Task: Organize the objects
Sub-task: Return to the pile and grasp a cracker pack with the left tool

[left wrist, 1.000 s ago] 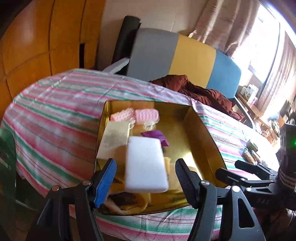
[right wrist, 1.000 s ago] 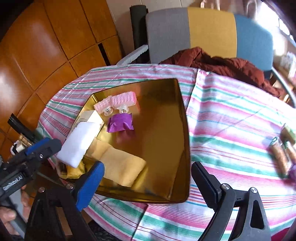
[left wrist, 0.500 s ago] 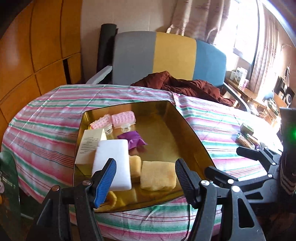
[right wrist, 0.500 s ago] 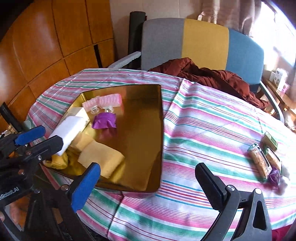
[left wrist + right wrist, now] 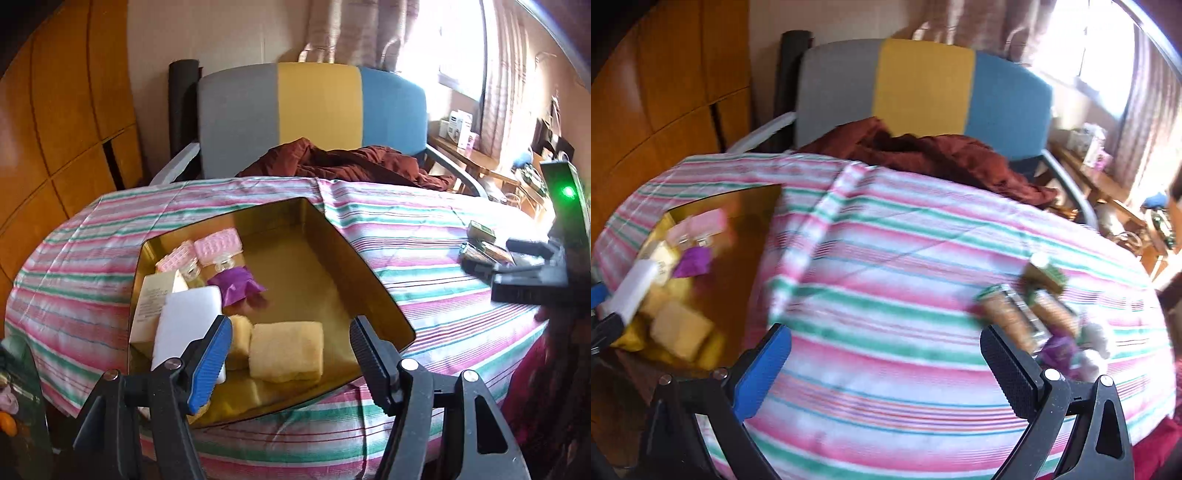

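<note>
A gold tray [image 5: 354,254] [image 5: 753,229] lies on the striped tablecloth. It holds pink hair rollers [image 5: 218,242], a purple wrapper [image 5: 236,286], a cream box [image 5: 149,302], a white block [image 5: 186,325] and a folded yellow towel [image 5: 286,350]. My left gripper [image 5: 290,347] stands open at the tray's near edge with nothing between its fingers. My right gripper [image 5: 886,363] is open above the cloth, right of the tray. Several snack packets [image 5: 1030,306] [image 5: 480,249] and a purple packet [image 5: 1058,350] lie at the table's right side, just beyond its right finger.
A grey, yellow and blue chair [image 5: 314,114] stands behind the table with a dark red cloth [image 5: 343,162] on its seat. Wooden panels [image 5: 62,122] line the left wall. Cluttered shelves [image 5: 480,155] stand by the bright window on the right.
The white block left my left gripper and now lies in the tray; that gripper drew back. My right gripper swung right, from the tray toward the snack packets; its view is blurred.
</note>
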